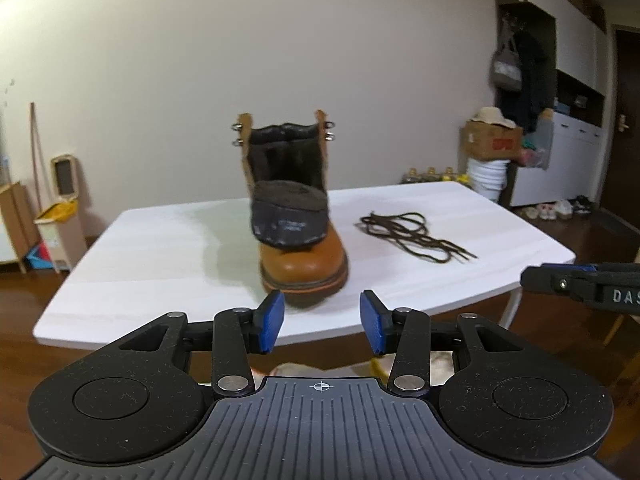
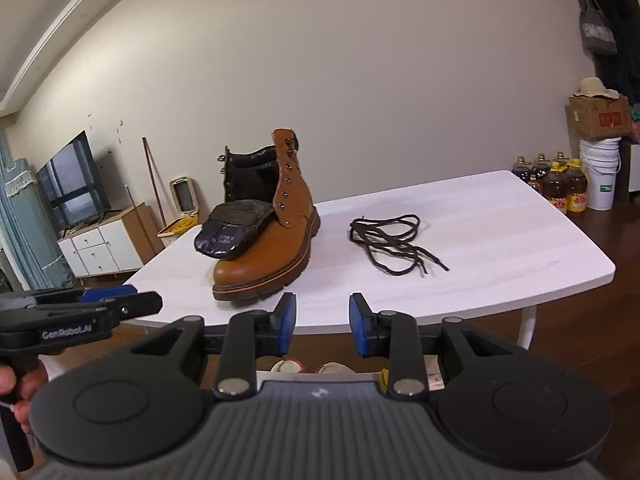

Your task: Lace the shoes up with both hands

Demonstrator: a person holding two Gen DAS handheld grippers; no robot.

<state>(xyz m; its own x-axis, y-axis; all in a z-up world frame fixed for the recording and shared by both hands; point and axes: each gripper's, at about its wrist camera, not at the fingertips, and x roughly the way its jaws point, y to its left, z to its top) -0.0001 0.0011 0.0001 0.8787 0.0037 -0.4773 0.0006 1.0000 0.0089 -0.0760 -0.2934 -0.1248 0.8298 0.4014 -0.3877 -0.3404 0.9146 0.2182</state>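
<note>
The white desk [image 2: 460, 240] is carrying a tan boot [image 2: 264, 240], tongue flopping forward, eyelets seemingly unthreaded, and a loose dark lace [image 2: 392, 240] lying apart to its right. The left gripper [image 1: 322, 322] and right gripper [image 2: 322, 322] are hovering parted and empty; tangled loops risk snagging when lifted.

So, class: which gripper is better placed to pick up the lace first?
Right. The lace lies right of the boot, nearer the open right gripper; the left gripper faces the boot's toe.
</note>
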